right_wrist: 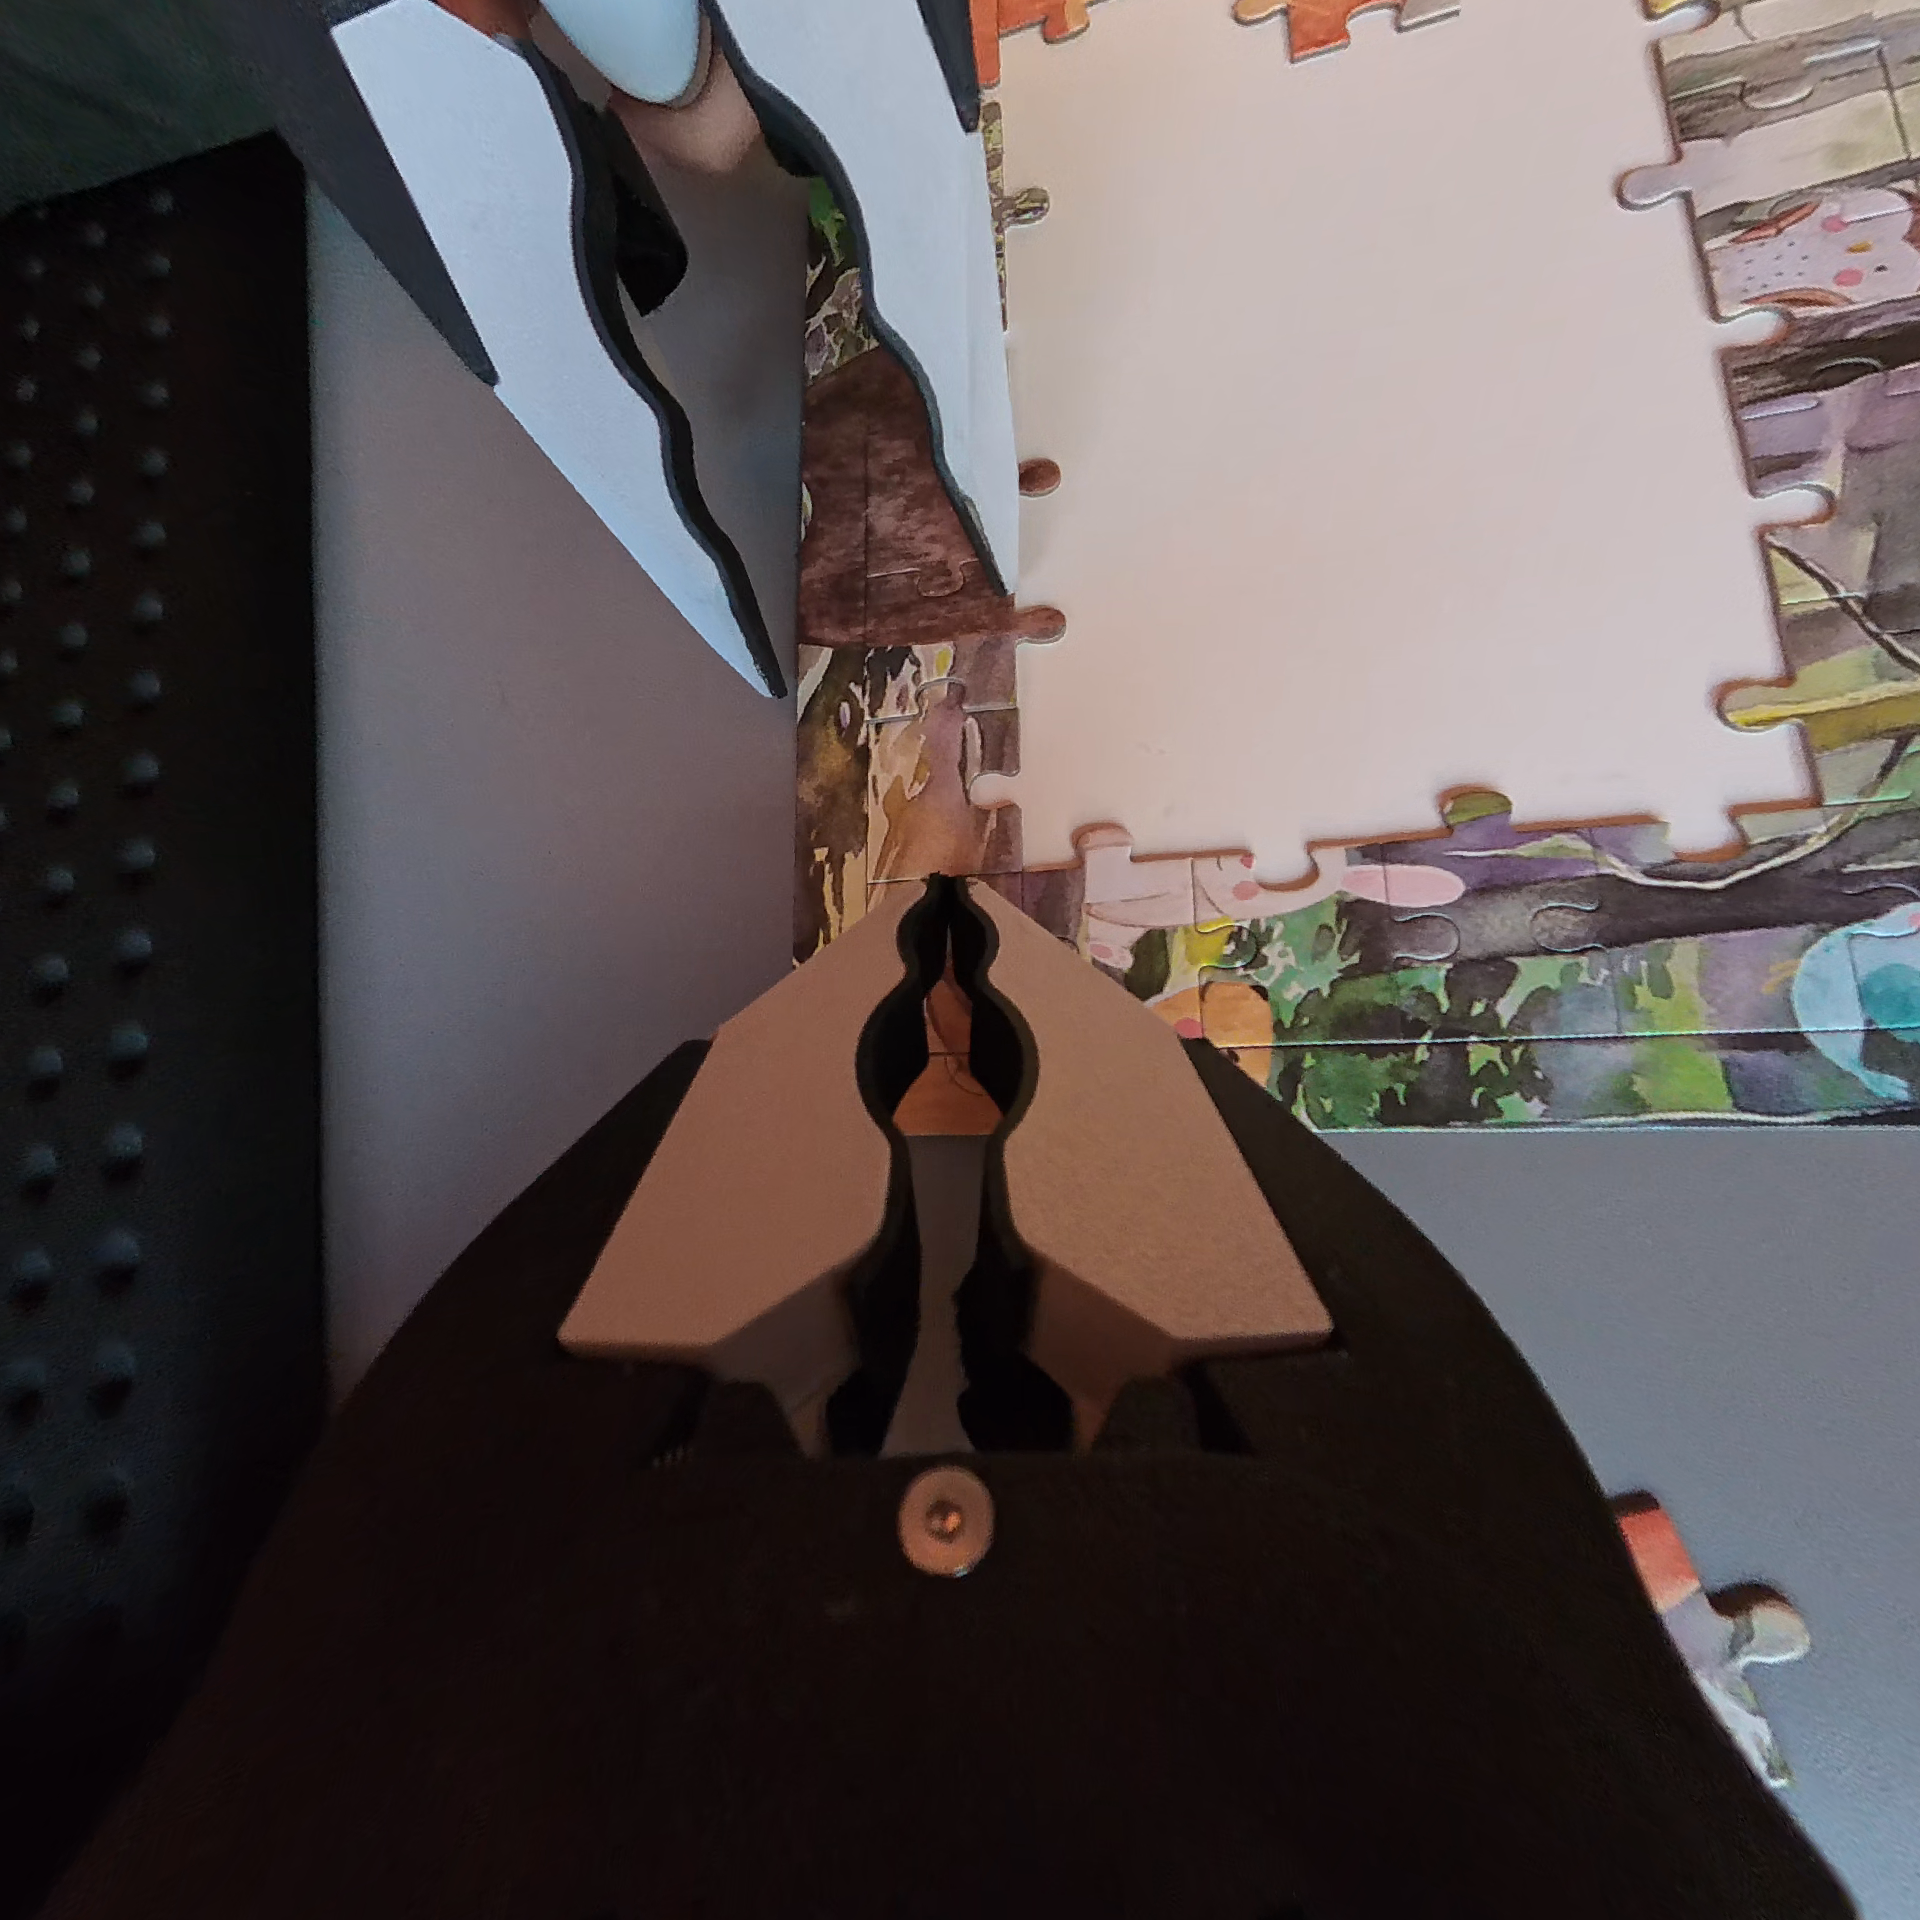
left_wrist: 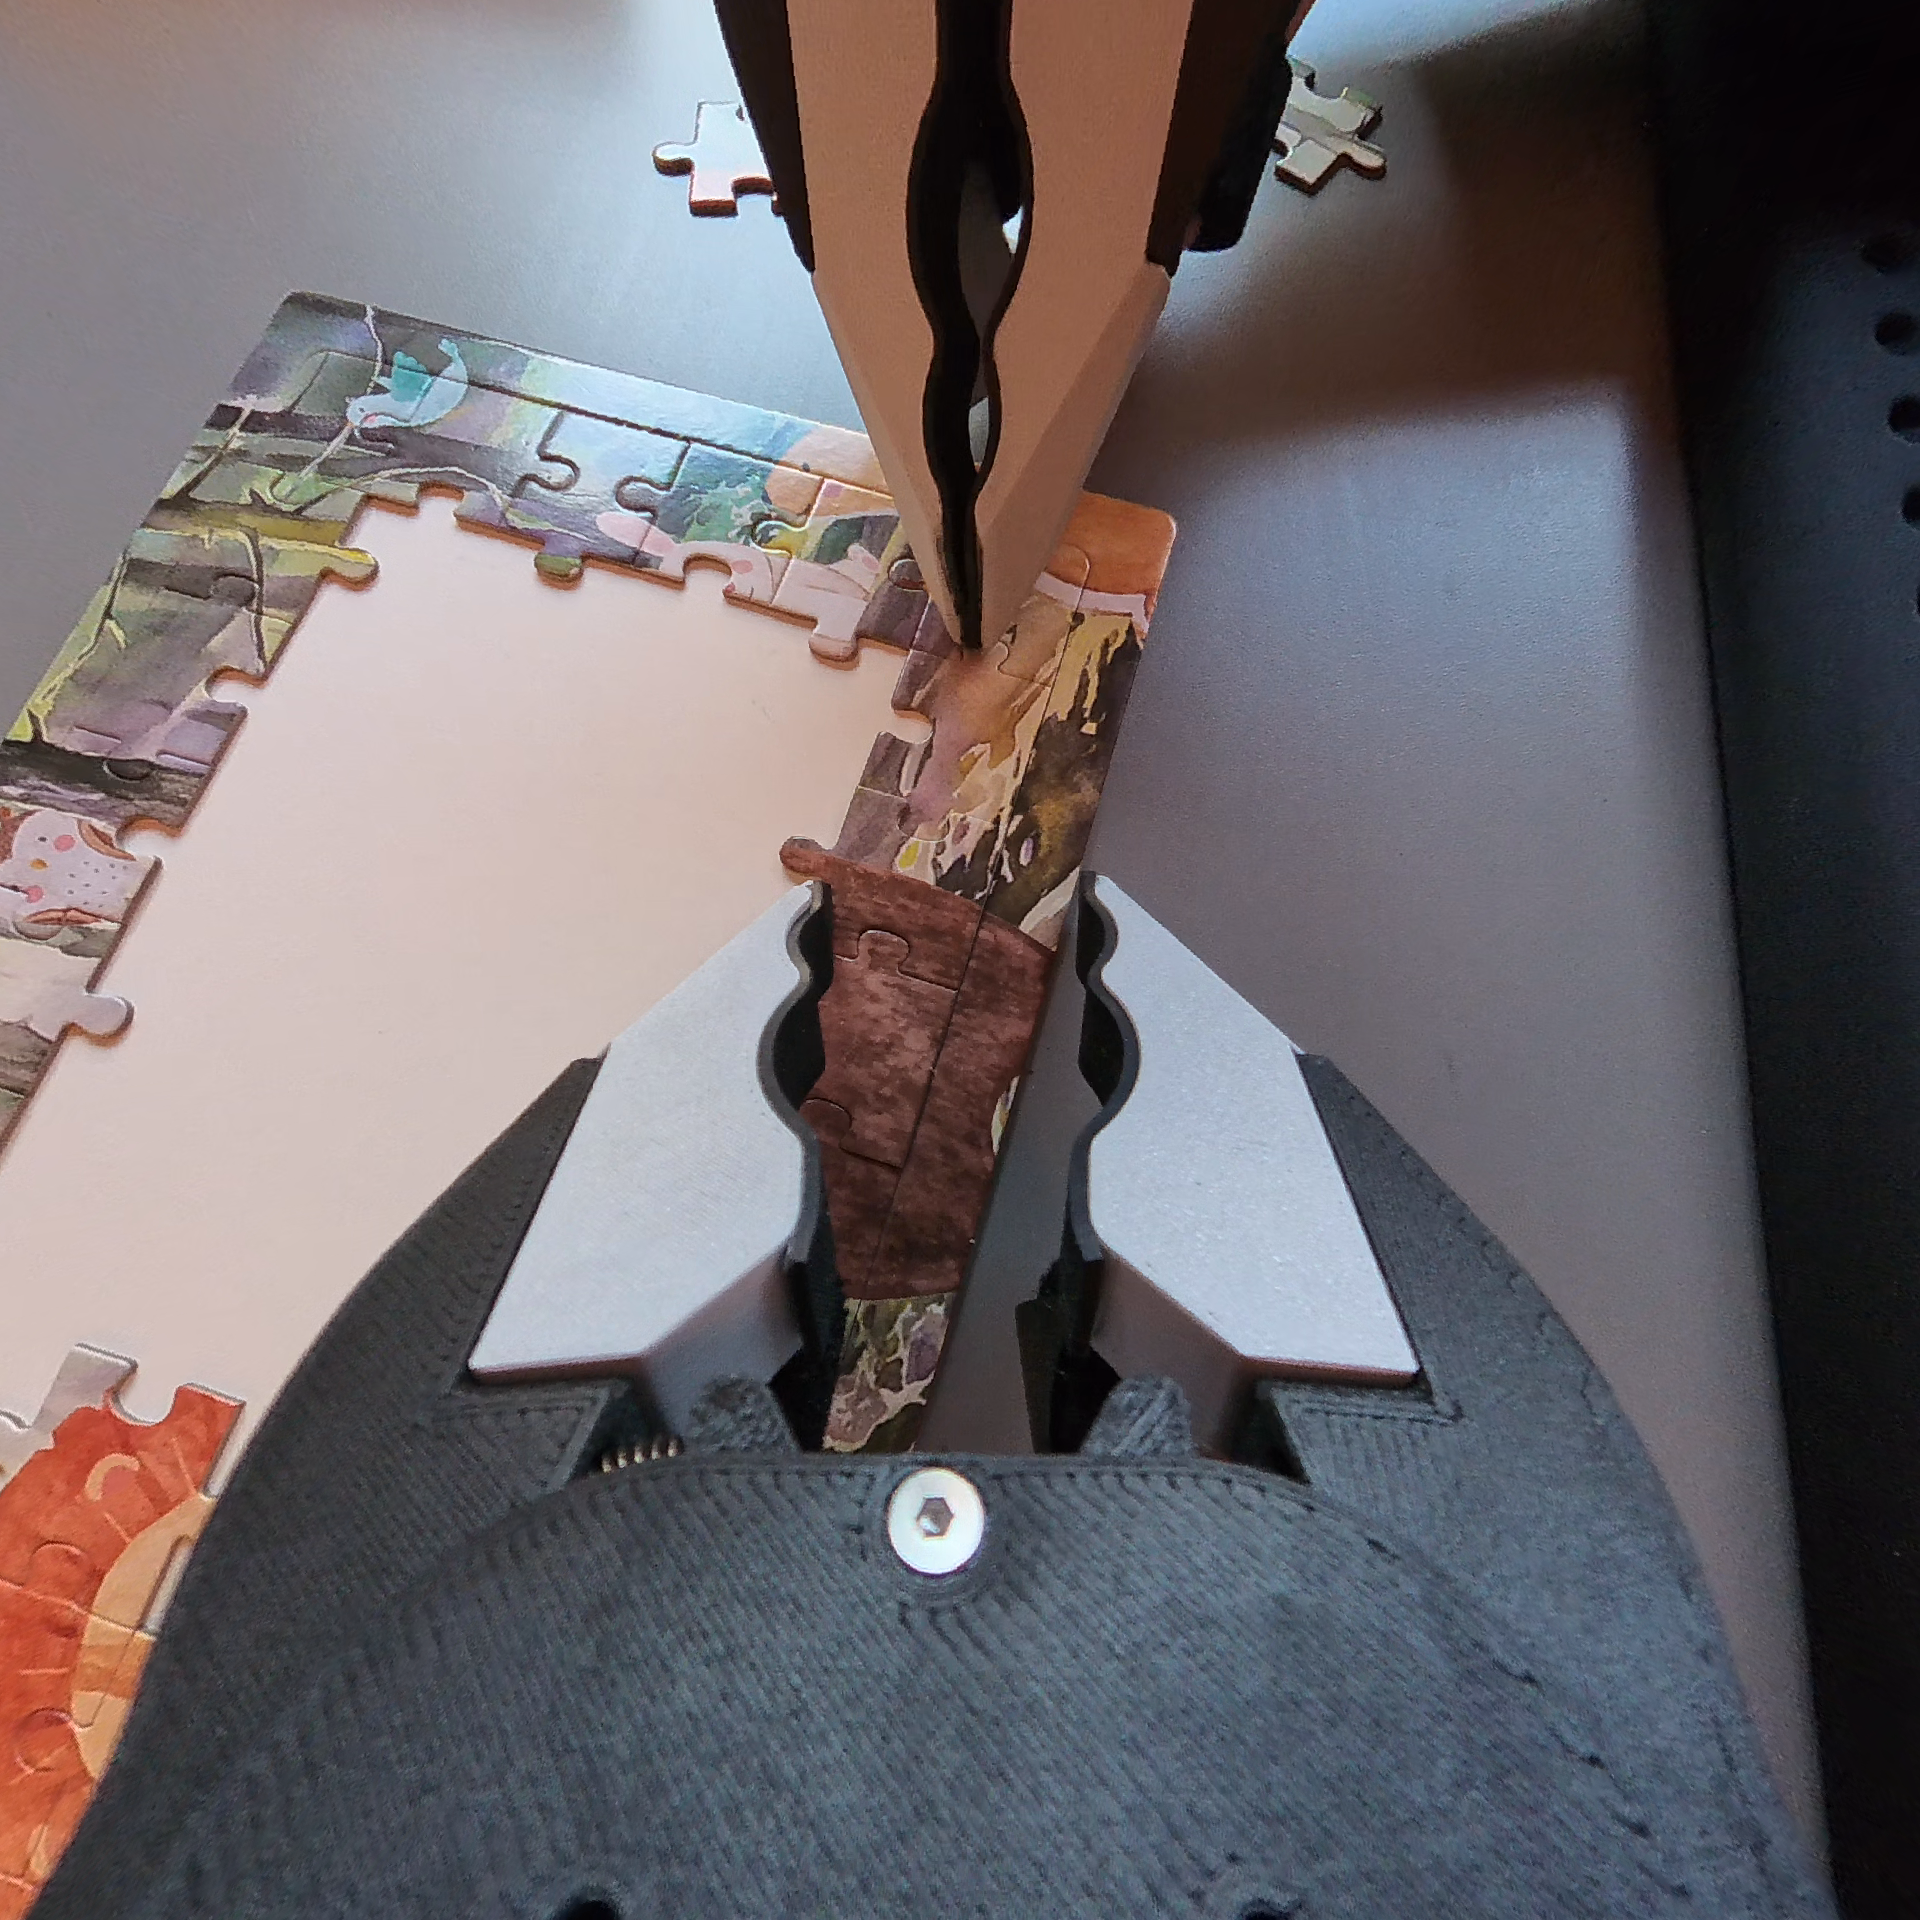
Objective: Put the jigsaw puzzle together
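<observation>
**Both grippers on the frame's edge strip, near one corner**

Puzzle frame (left_wrist: 582, 488) lies flat on the grey table (left_wrist: 1403, 727). Only the border is assembled; the middle is bare, a pale pinkish surface (left_wrist: 499, 935) showing through. Knobs and sockets line the inner edge all round.

Left gripper (left_wrist: 945, 888): jaws moderately apart, nothing between them. They straddle the brown section of the edge strip (left_wrist: 914, 1039) from above, one finger over the bare middle side, the other over the table just outside the strip. Can't tell if the tips touch down.

Right gripper (right_wrist: 945, 881): jaws closed to a sliver at the tips, nothing visibly gripped. From the left wrist view the tip comes down steeply onto the strip just beside the orange corner (left_wrist: 1127, 540), at or very near the surface. Contact looks likely but not certain.

Both tools are on the same strip, right one nearer the corner, left one further along, tips pointing toward each other.

Loose pieces: two (left_wrist: 717, 156) (left_wrist: 1335, 130) on the table behind the right gripper in the left view, partly hidden by it. The right view shows one with an orange patch (right_wrist: 1704, 1621) beside its own body.

Dark studded mat (right_wrist: 94, 727) runs along the table edge past the strip. A fingertip (right_wrist: 686, 114) shows between the left gripper's fingers in the right view.
</observation>
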